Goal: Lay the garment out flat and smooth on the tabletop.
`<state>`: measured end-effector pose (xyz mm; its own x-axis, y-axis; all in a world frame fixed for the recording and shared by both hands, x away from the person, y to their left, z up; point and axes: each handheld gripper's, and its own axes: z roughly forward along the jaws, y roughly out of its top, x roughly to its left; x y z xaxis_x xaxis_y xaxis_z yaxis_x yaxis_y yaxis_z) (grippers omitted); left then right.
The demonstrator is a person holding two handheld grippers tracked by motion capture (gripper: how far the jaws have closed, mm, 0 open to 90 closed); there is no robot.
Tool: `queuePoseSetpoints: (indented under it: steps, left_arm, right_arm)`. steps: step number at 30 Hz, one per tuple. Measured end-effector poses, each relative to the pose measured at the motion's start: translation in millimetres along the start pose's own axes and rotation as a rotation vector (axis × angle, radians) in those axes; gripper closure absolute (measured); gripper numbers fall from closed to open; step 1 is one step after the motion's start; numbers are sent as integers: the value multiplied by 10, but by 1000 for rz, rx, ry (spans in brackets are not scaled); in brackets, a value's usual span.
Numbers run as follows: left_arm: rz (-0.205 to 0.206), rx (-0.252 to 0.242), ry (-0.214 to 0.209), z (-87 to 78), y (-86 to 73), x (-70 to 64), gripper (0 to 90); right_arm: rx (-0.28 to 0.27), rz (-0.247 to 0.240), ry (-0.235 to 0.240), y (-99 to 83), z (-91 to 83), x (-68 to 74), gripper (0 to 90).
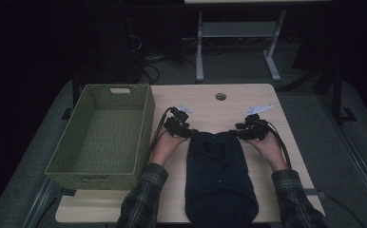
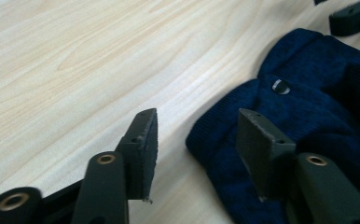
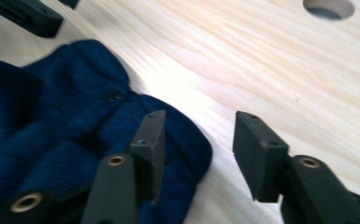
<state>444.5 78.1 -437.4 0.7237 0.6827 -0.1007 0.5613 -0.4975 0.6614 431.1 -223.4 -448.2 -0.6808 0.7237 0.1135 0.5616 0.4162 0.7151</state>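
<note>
No legible text, label, brand, number or sign on the dark blue garment (image 1: 219,175), green woven basket (image 1: 103,135) or bench (image 1: 210,102).

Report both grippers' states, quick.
Left gripper: open, holding nothing, one jaw over the corner of the dark blue garment.
Right gripper: open, holding nothing, one jaw over the garment's other corner.

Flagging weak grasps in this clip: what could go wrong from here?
1. Both tongs, left and right, stand open at the far corners of the navy garment; closing might pinch only a thin edge, which could slip.
2. The garment's near end hangs over the table edge and may slide off.
</note>
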Motion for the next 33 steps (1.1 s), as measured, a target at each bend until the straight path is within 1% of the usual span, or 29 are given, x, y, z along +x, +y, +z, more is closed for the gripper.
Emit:
queuePoseSetpoints:
  steps: [1,3,5,6,7,9,11,12,13,15,17,18,19,20,21,23,24,25,26,27,28,29,30,31,33]
  left_arm:
    - [8,14,-6,30,-13,17,442]
    - [-1,15,-24,62,-26,33,416]
    - [-1,15,-33,94,-35,30,384]
    - [12,18,-37,112,-37,32,376]
    - [12,21,-41,138,-42,26,365]
    - [26,43,-41,176,-53,31,360]
    - [27,51,-36,210,-67,38,346]
    - [23,56,-40,220,-73,42,334]
    - [30,57,-39,224,-75,51,330]
    - [25,57,-37,233,-83,55,308]
    - [30,57,-48,242,-93,66,315]
    - [35,52,-51,244,-96,69,316]
    - [36,51,-53,244,-98,66,324]
    - [41,50,-55,245,-98,64,333]
    - [45,50,-62,243,-99,61,347]
    - [59,50,-88,238,-99,56,425]
    - [64,49,-97,238,-100,54,467]
    - [59,40,-110,240,-104,46,504]
    - [70,40,-128,240,-108,48,571]
    - [79,43,-128,238,-109,51,607]
    - [79,44,-139,238,-110,53,631]
    - [71,39,-146,242,-112,48,673]
    - [75,47,-152,239,-110,56,697]
    - [71,49,-158,240,-110,56,727]
    - [49,50,-163,242,-109,54,765]
  right_arm:
    - [12,7,4,-16,21,-23,506]
    - [13,21,15,-42,62,-47,487]
    - [4,21,27,-51,86,-62,481]
    - [-1,18,32,-55,98,-67,480]
    - [0,19,37,-60,110,-68,479]
    - [12,18,44,-81,144,-73,479]
    - [18,19,51,-99,168,-82,481]
    - [21,18,57,-108,181,-91,484]
    - [23,19,65,-119,195,-94,485]
    - [20,12,69,-133,214,-101,487]
    - [16,9,72,-138,213,-103,492]
    - [17,-6,67,-143,214,-101,501]
    - [16,-22,61,-144,216,-86,531]
    - [20,-19,63,-144,214,-71,551]
    - [17,-31,63,-143,217,-66,574]
    - [24,-33,76,-143,215,-55,636]
    - [24,-30,82,-145,215,-54,648]
    - [22,-25,87,-147,216,-55,669]
    - [19,-20,95,-151,216,-56,688]
    - [21,-7,101,-151,213,-51,705]
    - [21,-9,104,-152,215,-53,722]
    - [24,-18,104,-150,217,-51,737]
    - [28,-18,103,-147,216,-45,748]
    - [34,-11,102,-140,216,-37,760]
    - [36,-7,101,-133,218,-30,782]
